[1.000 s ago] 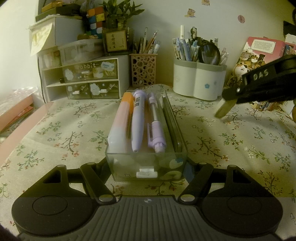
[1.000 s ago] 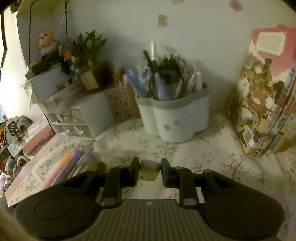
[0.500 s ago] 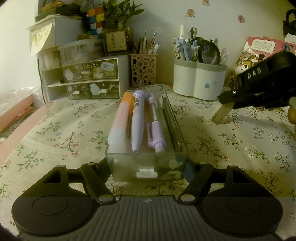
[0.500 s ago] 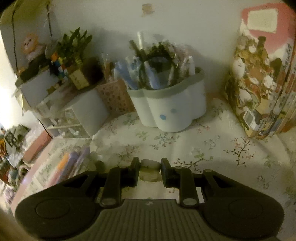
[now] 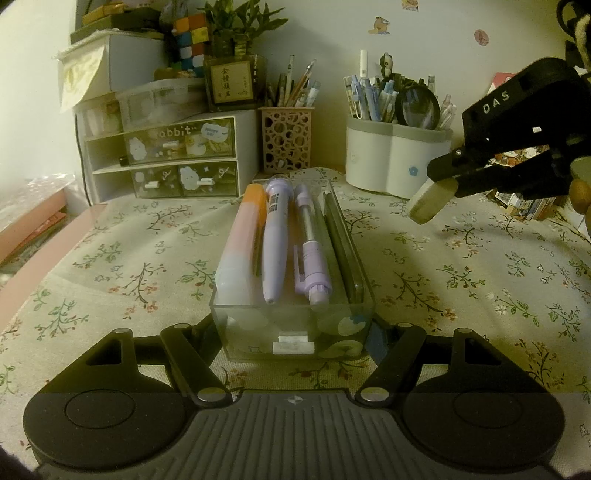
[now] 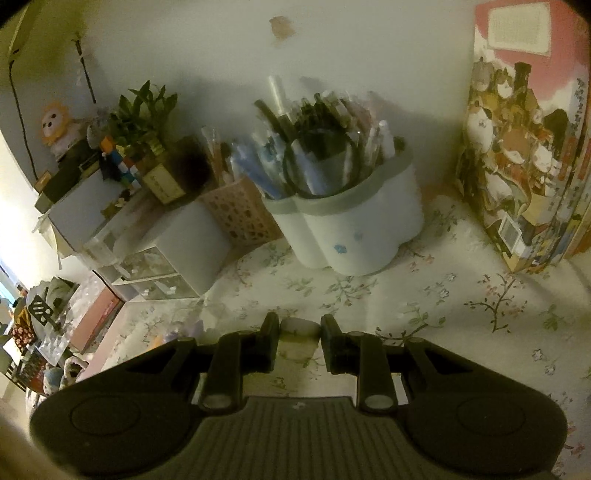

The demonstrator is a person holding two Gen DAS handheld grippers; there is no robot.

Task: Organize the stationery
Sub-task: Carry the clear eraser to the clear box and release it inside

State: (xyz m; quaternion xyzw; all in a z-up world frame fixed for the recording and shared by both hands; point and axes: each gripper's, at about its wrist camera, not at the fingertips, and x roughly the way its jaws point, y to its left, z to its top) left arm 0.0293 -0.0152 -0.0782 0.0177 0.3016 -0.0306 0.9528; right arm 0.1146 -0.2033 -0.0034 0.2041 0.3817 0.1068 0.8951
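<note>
A clear plastic tray (image 5: 295, 341) lies on the floral tablecloth and holds an orange-pink marker (image 5: 242, 251), a lilac pen (image 5: 273, 236), a purple mechanical pencil (image 5: 312, 258) and a dark pen (image 5: 341, 243). My left gripper (image 5: 293, 332) is shut on the tray's near end. My right gripper (image 6: 300, 334) is shut on a pale eraser (image 6: 299, 334); in the left wrist view it (image 5: 461, 177) holds the eraser (image 5: 430, 201) in the air, right of the tray.
A white pen holder (image 5: 397, 162) (image 6: 351, 236) full of pens stands at the back. A pink perforated cup (image 5: 286, 140), small drawers (image 5: 166, 162) and a plant (image 5: 232, 33) are back left. Illustrated books (image 6: 524, 147) stand at the right.
My right gripper has lifted and tilted with the eraser, moving up and right in the left wrist view. The left gripper and tray have not moved.
</note>
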